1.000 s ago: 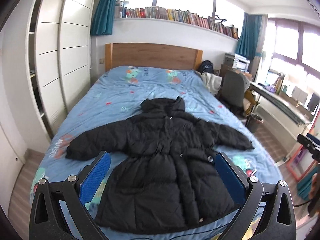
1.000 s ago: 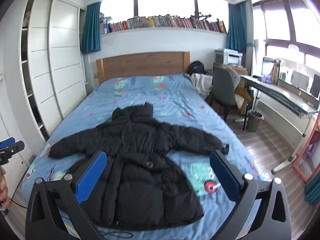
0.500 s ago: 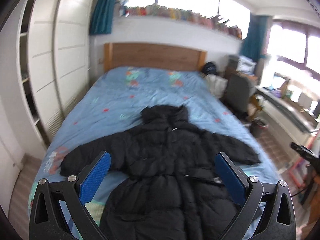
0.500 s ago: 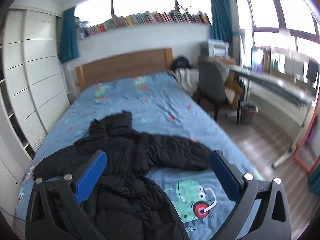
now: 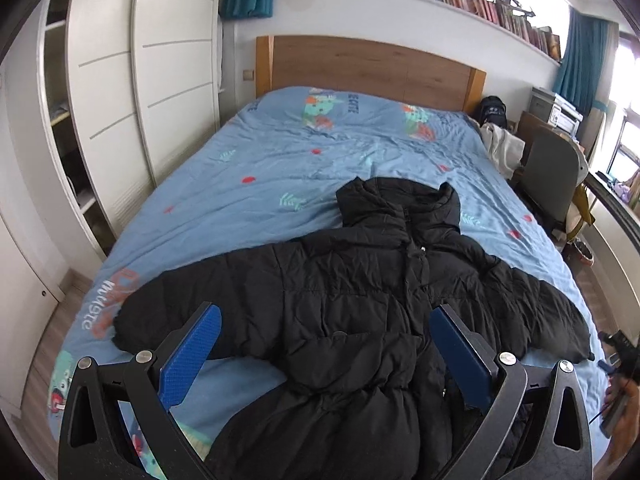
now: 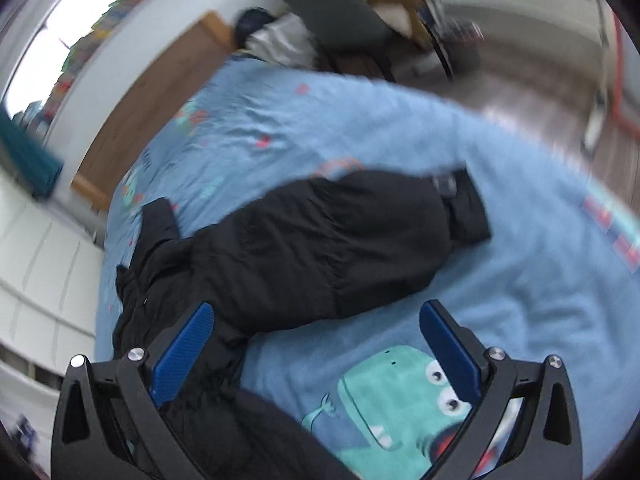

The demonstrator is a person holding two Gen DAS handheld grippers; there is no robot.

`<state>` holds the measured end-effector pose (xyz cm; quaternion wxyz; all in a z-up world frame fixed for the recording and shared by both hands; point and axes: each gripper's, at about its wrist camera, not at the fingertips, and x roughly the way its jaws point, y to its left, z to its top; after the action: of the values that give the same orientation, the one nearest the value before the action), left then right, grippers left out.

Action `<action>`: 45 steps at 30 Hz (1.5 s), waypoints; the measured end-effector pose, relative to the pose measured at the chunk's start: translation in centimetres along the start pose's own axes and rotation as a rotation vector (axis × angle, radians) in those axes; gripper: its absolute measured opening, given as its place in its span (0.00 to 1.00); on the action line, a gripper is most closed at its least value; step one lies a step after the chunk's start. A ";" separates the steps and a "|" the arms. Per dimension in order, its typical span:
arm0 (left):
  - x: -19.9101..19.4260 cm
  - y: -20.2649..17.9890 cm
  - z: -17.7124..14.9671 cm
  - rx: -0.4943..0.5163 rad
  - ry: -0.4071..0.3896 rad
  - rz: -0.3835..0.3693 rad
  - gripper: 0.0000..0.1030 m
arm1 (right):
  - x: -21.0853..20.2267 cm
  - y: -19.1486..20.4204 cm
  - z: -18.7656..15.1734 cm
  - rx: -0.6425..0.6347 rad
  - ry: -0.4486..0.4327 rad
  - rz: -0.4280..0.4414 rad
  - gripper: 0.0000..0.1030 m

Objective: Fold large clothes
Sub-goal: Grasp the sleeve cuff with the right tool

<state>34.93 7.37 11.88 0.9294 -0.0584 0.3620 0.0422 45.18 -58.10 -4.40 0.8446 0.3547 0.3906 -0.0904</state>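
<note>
A black puffer coat lies front-up on the blue bed, hood toward the headboard, both sleeves spread sideways. My left gripper hovers open over the coat's waist, nothing between its blue pads. In the tilted, blurred right wrist view, the coat's sleeve stretches out to its cuff on the sheet. My right gripper stands open just above the sleeve's lower edge, holding nothing.
White wardrobe doors line the left side of the bed. A wooden headboard stands at the far end, a grey chair and desk to the right. A hand with the other gripper shows at the right edge.
Both grippers have moved forward and down toward the coat. The right gripper has swung right and rolled, now over the sleeve. Both stay open.
</note>
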 end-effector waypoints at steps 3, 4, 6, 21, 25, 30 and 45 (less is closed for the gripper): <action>2.0 -0.4 -0.9 0.009 0.038 0.014 0.99 | 3.5 -2.8 -0.2 0.084 0.021 0.019 1.00; 2.8 -0.4 -1.3 0.012 0.057 0.021 0.99 | 4.4 -3.4 -0.2 0.107 0.025 0.032 1.00; 4.1 -0.5 -1.9 0.013 0.087 0.030 0.99 | 6.0 -4.6 -0.2 0.152 0.027 0.050 1.00; 7.2 1.2 -4.5 0.007 0.174 0.055 0.99 | 11.0 -9.9 0.9 0.434 -0.051 0.138 0.38; 7.3 1.5 -4.8 0.000 0.182 0.053 0.99 | 11.1 -9.8 1.1 0.423 -0.082 0.151 0.12; 7.1 1.9 -5.1 -0.004 0.182 0.051 0.99 | 10.1 -8.4 1.6 0.357 -0.127 0.153 0.04; 4.5 5.5 -5.2 -0.091 0.113 0.072 0.99 | 2.9 7.4 4.0 -0.068 -0.219 0.199 0.04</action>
<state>34.08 12.29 4.59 0.9017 -0.0898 0.4137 0.0884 52.71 -55.01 -0.78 0.8984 0.3510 0.2620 -0.0313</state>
